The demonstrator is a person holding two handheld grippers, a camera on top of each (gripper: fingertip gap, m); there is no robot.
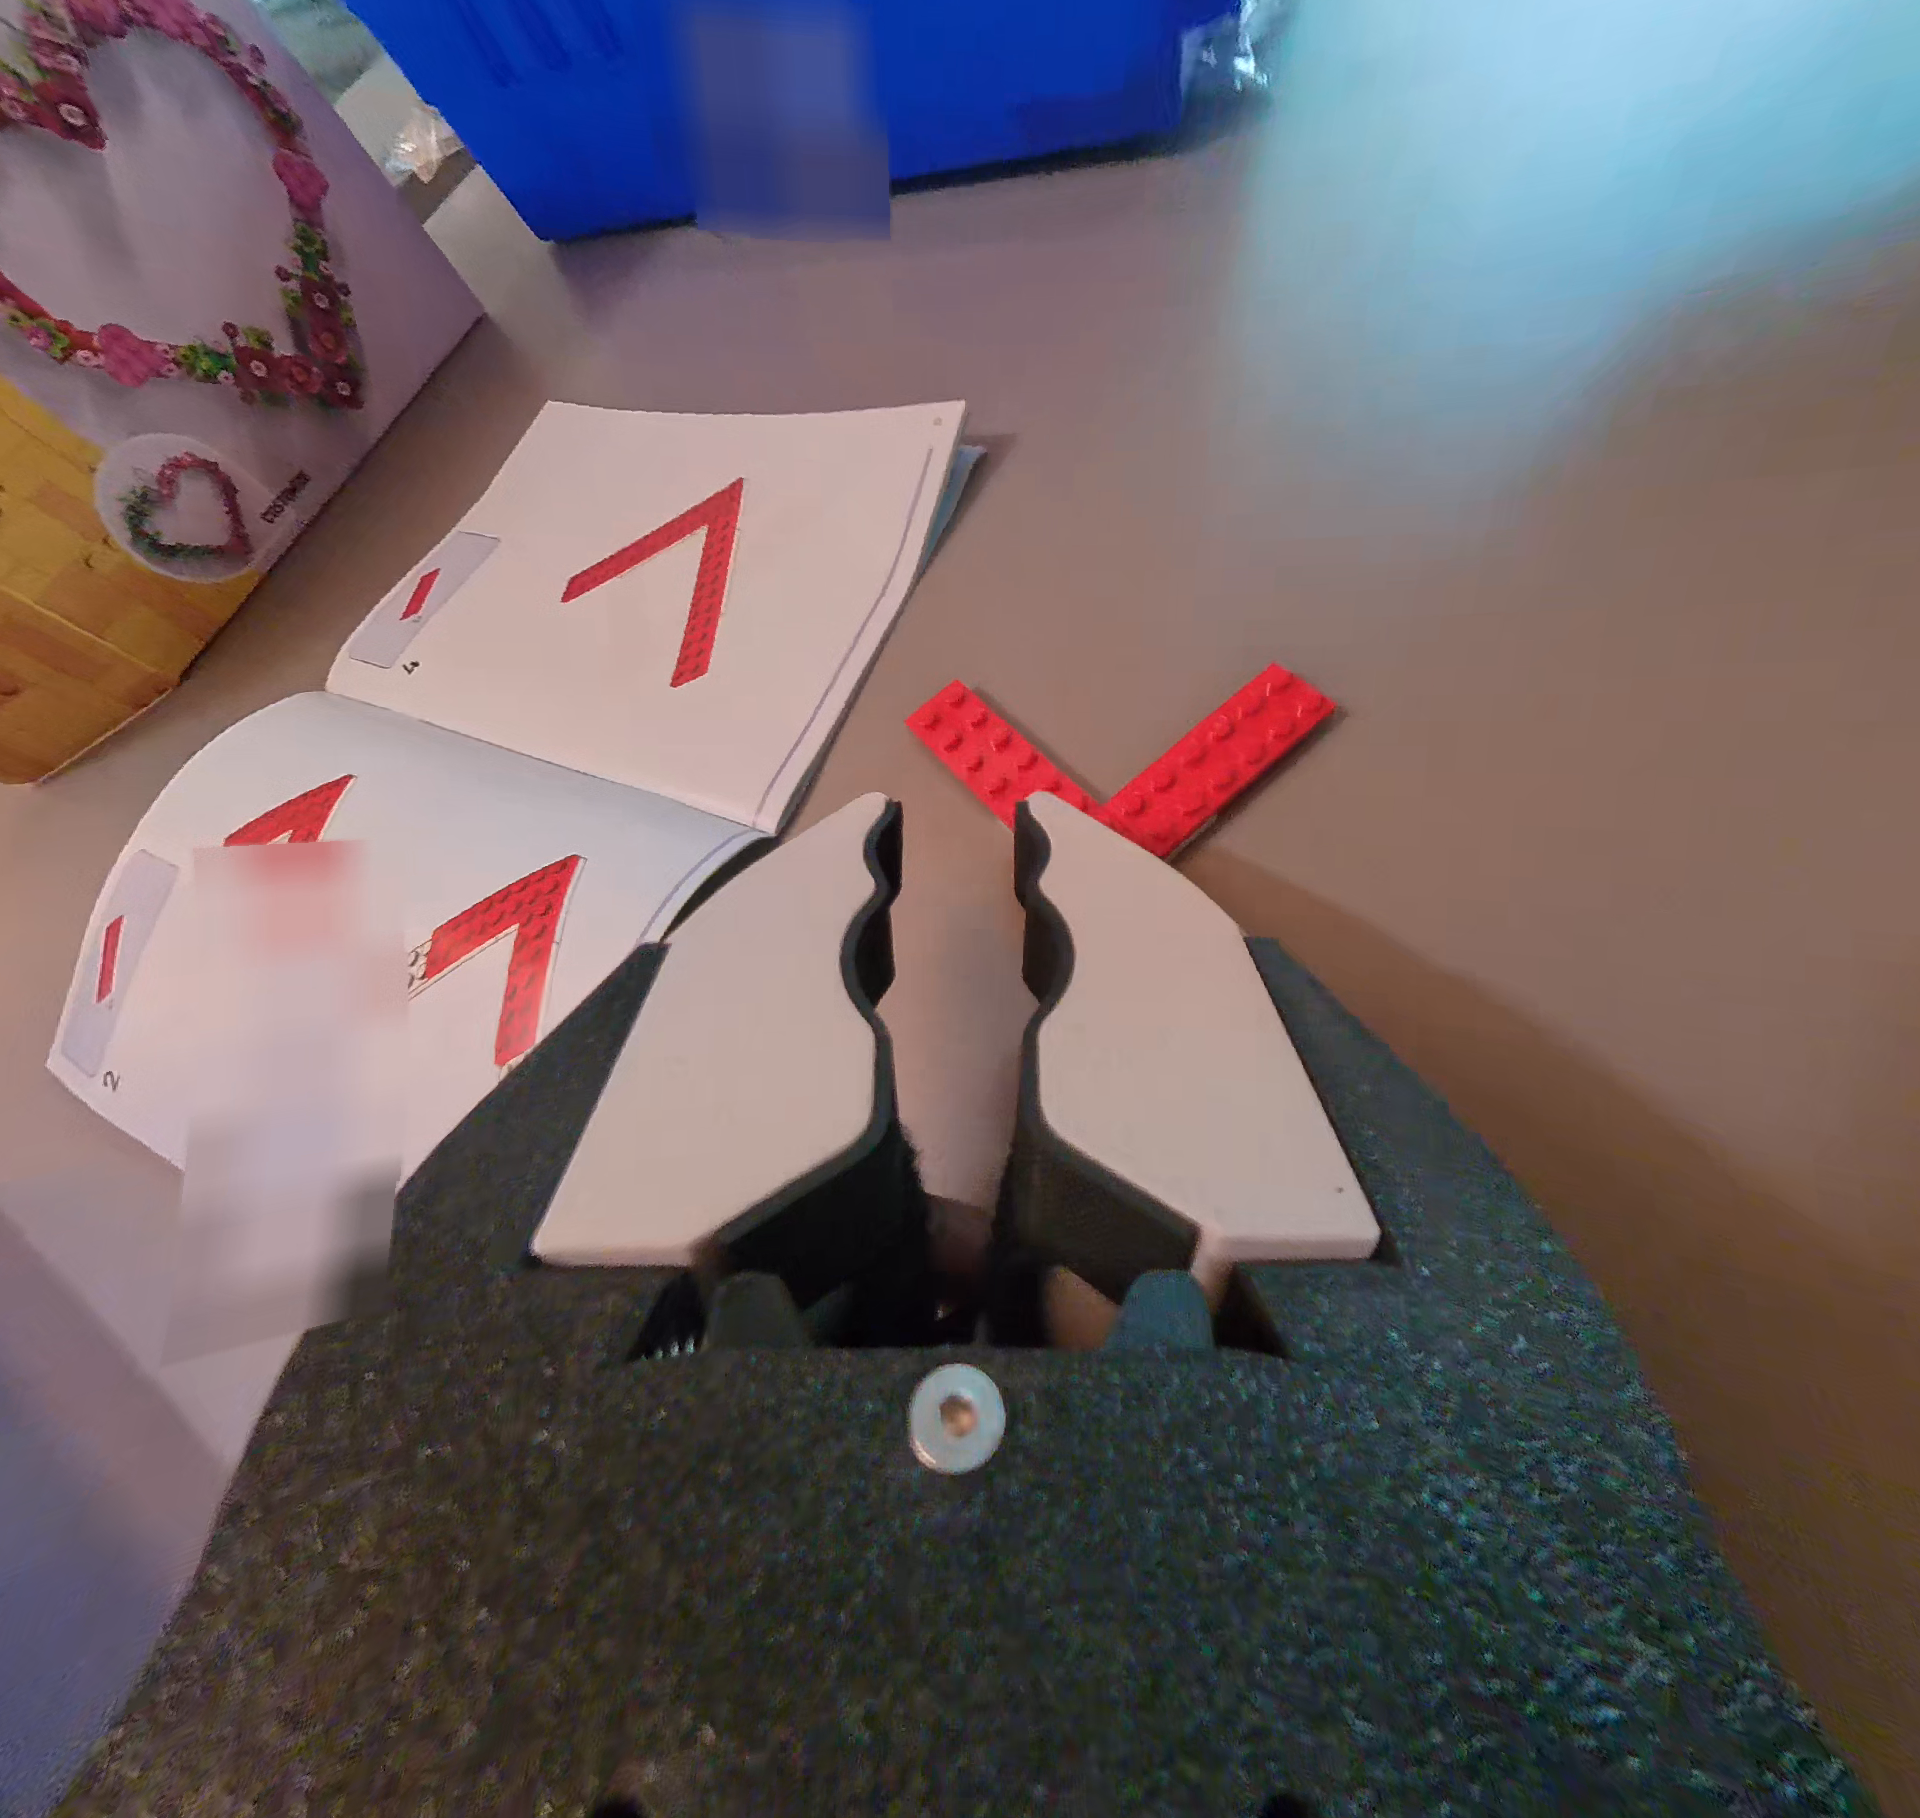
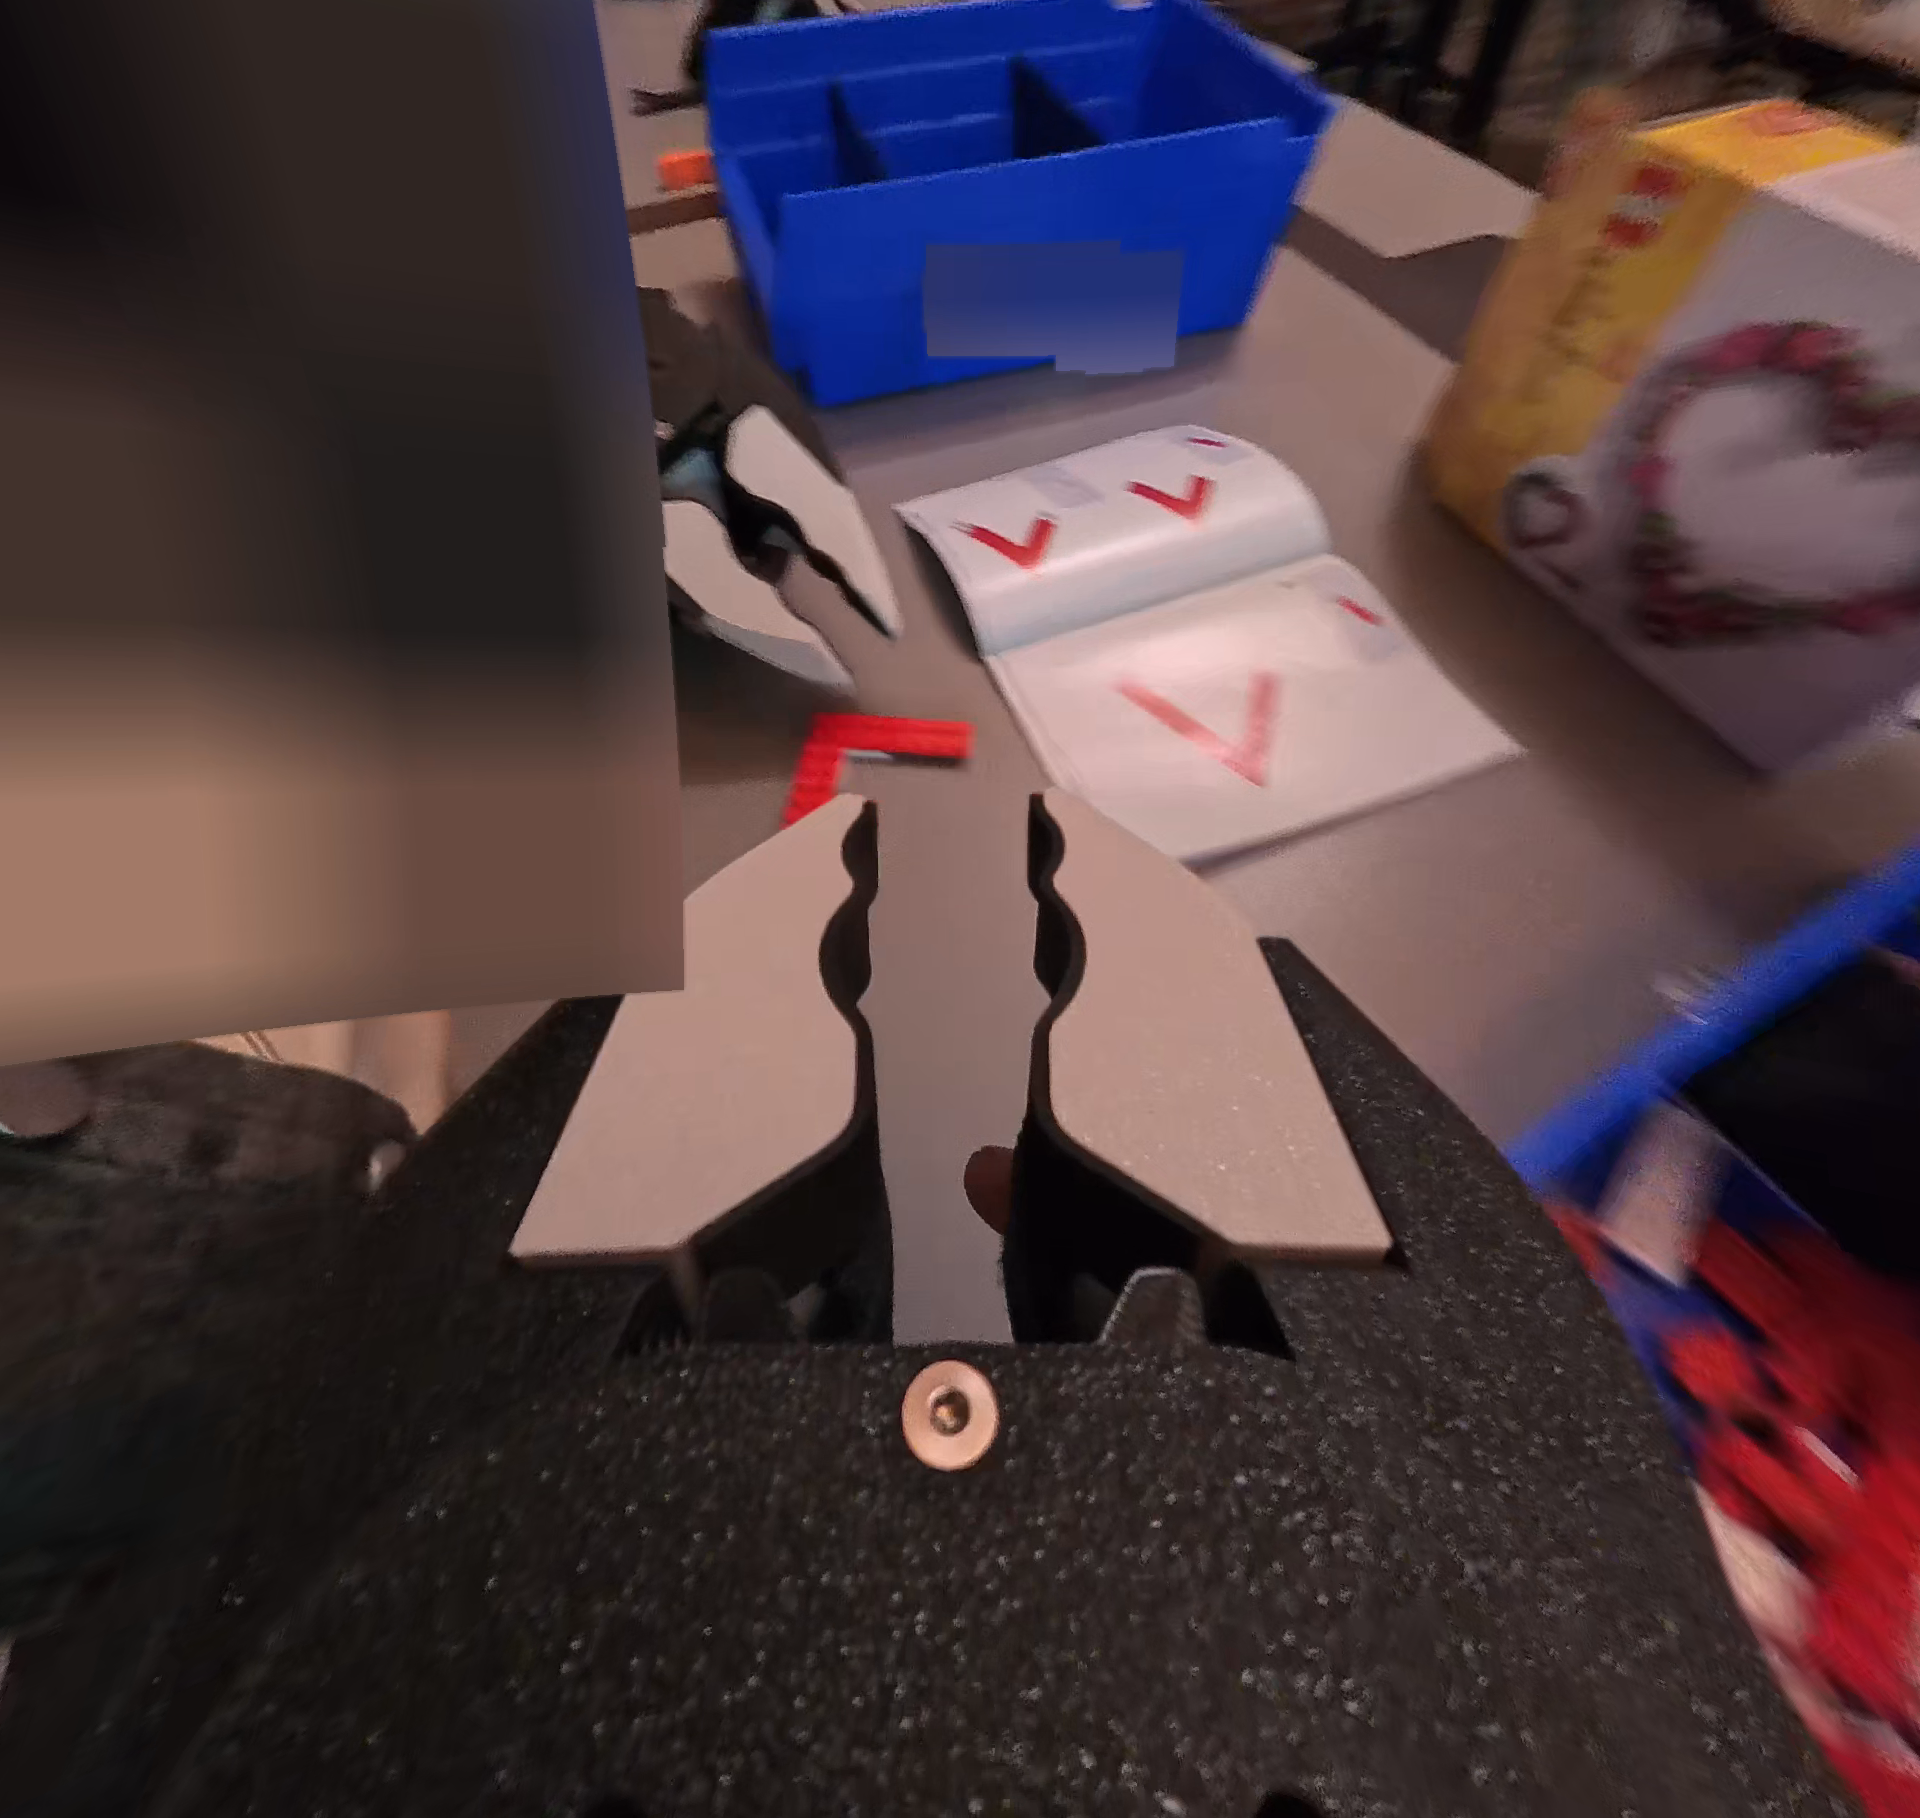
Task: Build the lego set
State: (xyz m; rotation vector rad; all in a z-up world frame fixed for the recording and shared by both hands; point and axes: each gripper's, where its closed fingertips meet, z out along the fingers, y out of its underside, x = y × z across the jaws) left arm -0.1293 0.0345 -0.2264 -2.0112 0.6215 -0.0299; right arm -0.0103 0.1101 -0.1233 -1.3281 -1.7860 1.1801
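Note:
A red V-shaped assembly of lego plates (image 1: 1122, 760) lies flat on the grey table, just beyond my left gripper (image 1: 956, 812), which is open and empty with its tips near the V's corner. In the right wrist view the same red plates (image 2: 873, 745) lie just ahead and left of my right gripper (image 2: 951, 812), which is open and empty. The left gripper (image 2: 800, 563) shows there too, beyond the plates. An open instruction booklet (image 1: 644, 625) with red V pictures lies left of the plates; it shows in the right wrist view (image 2: 1195, 646) to the right.
A blue divided bin (image 2: 1018, 199) stands at the back of the table, also in the left wrist view (image 1: 790, 33). The set's box with a flower heart (image 1: 177, 314) stands far left. A second blue bin of red pieces (image 2: 1766, 1249) is near right. Tip to tip, the grippers are about 20 cm apart.

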